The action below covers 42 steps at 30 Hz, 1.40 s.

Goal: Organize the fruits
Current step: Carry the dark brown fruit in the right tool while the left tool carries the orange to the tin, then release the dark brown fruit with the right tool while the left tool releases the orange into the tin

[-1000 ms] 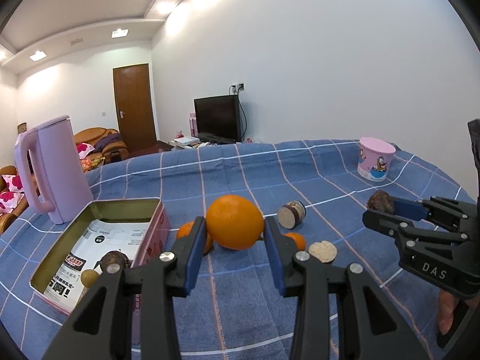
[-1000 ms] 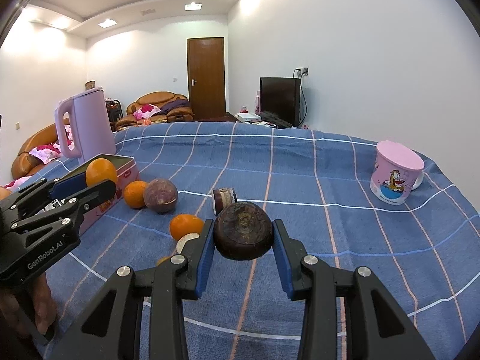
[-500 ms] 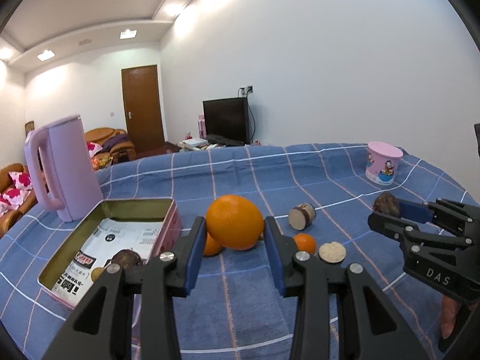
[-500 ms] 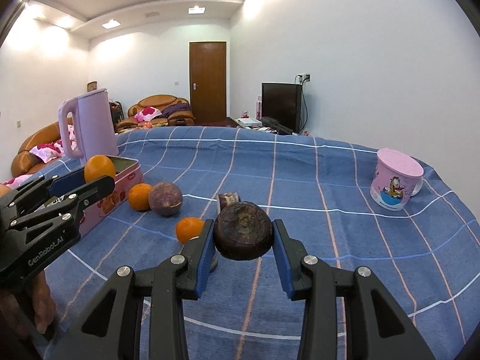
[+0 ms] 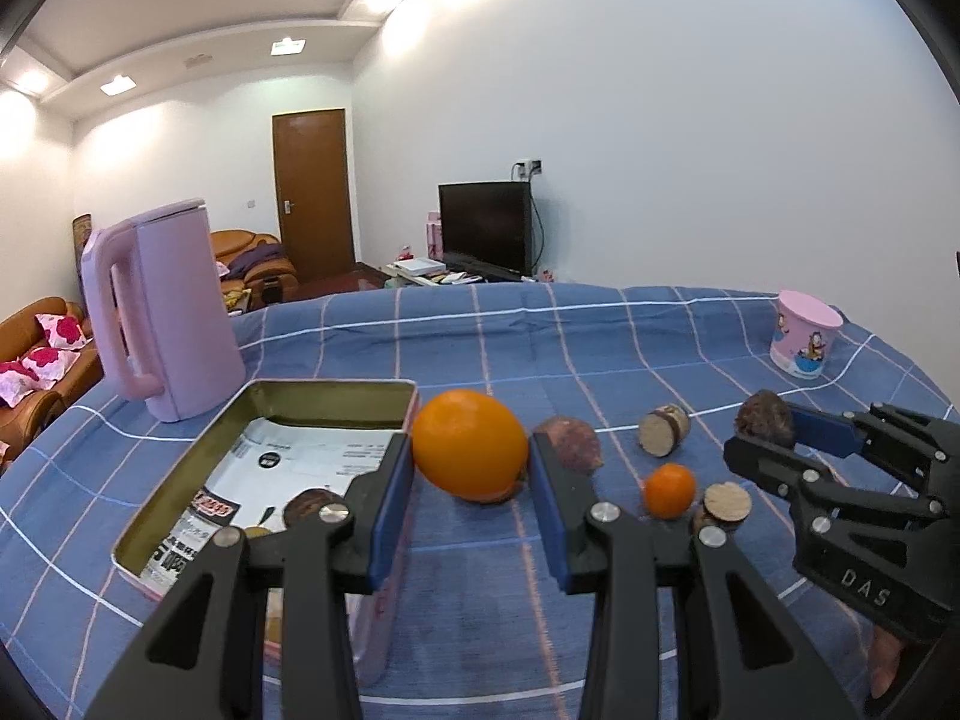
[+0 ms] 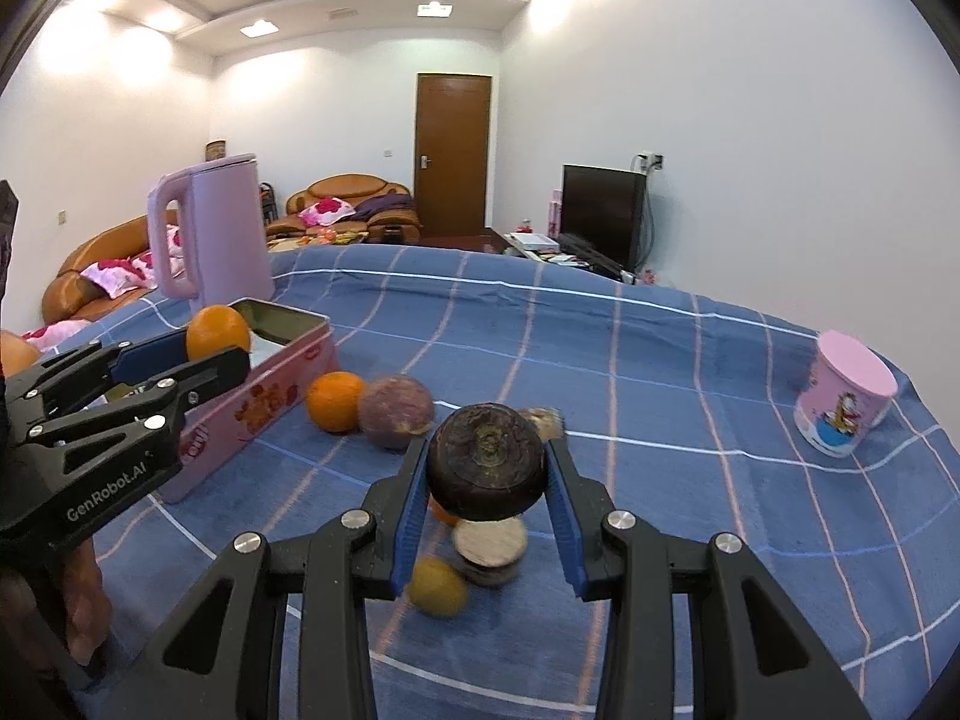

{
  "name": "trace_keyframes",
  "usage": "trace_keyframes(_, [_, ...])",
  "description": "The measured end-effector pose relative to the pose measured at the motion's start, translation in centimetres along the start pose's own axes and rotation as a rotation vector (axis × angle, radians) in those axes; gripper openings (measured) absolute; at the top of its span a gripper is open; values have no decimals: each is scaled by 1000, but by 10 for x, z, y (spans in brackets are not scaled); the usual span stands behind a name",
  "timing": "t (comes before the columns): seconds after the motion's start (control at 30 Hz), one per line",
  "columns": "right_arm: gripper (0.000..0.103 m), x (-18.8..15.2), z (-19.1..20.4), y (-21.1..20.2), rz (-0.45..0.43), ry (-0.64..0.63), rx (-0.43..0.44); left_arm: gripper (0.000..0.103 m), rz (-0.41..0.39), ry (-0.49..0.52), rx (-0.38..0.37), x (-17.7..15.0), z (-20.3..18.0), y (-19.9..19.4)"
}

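Fruits lie mid-table beside our tin box (image 5: 336, 387). Our left gripper (image 5: 471, 471) pinches a large orange (image 5: 468, 444) just off the box's right edge; our right gripper (image 6: 486, 471) clamps a dark fruit (image 6: 486, 462), possibly a mangosteen, above the scattered pieces.

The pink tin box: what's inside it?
In the pink tin box: a printed paper, a dark round fruit and a small yellowish one. The left claw, gripping an orange, hides the near corner.
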State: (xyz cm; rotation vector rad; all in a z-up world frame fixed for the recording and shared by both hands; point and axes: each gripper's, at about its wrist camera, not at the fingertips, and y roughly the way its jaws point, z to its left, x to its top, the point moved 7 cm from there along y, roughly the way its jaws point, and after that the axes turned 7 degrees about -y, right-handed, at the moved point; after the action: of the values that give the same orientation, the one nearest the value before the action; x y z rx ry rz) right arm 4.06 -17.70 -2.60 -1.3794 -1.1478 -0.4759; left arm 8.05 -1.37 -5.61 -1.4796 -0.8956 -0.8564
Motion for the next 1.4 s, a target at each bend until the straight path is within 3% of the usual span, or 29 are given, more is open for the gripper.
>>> trace_keyframes(0.77, [40, 45, 82, 27, -24, -99, 141, 40, 49, -90, 145, 11, 81, 12])
trace_keyframes(1.4, [40, 59, 145, 44, -15, -153, 253, 40, 106, -143, 235, 5, 142, 20])
